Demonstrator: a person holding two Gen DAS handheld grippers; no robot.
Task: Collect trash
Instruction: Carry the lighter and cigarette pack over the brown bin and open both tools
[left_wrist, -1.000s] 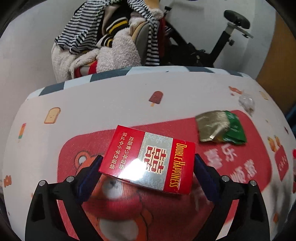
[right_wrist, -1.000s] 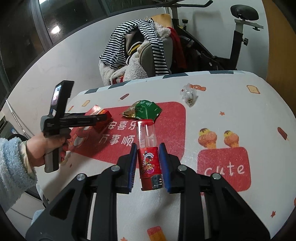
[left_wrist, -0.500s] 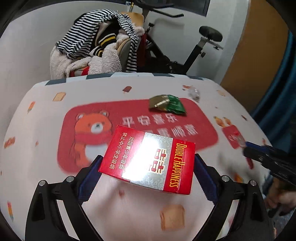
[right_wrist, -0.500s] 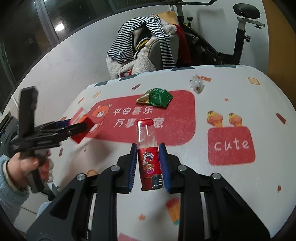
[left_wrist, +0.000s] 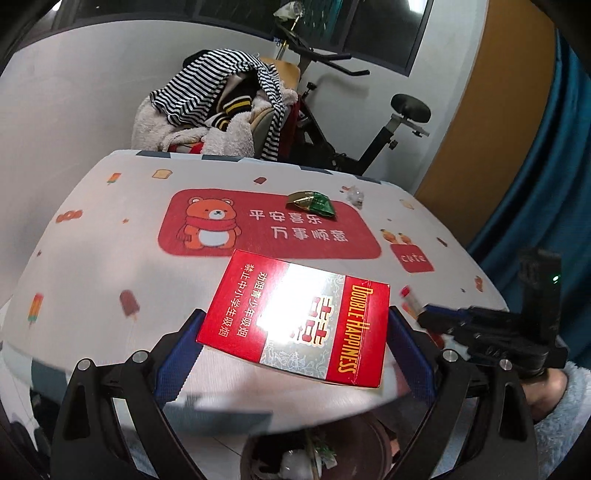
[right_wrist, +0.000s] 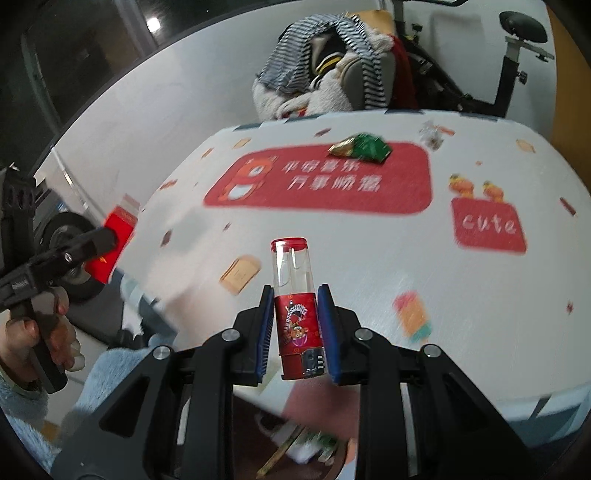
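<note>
My left gripper is shut on a red Double Happiness cigarette box, held above the near edge of the table. My right gripper is shut on a small red-and-clear tube, held over the near table edge. Below both grippers a brown bin holds some scraps; it also shows in the right wrist view. A green-and-gold wrapper and a small clear wrapper lie at the far side of the table.
A chair piled with striped clothes and an exercise bike stand behind the table. A blue curtain hangs at the right. The other hand's gripper is at the right in the left wrist view.
Both grippers have pulled back from the table's middle toward its near edge, each keeping its object. The brown bin has come into view below them.
</note>
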